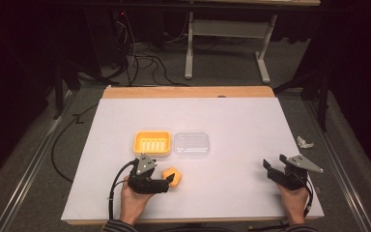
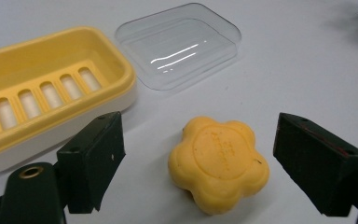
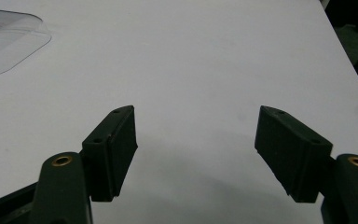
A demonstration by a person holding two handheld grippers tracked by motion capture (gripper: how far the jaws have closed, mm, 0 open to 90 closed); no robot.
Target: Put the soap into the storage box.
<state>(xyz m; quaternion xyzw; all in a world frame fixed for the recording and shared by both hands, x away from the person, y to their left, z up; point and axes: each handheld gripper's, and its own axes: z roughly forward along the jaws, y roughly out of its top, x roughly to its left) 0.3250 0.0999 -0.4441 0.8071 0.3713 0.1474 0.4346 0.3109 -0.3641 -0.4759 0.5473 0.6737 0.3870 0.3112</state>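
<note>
Bench, white rectangular top with wood edge. Yellow slotted plastic soap dish mid-bench, clear plastic lid just beside it on the right. Left gripper fingers spread wide around a yellow flower-shaped soap bar, not touching. Right gripper fingers open over bare bench, near right edge.

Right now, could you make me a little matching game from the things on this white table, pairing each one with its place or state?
Things:
1. flower-shaped yellow soap bar
2. yellow slotted soap dish
3. clear plastic lid
4. right gripper

Places or states:
A. open over bare table
B. between the left gripper's open jaws
C. right of the dish
D. empty, left of the lid

Pairs: 1-B, 2-D, 3-C, 4-A
</note>
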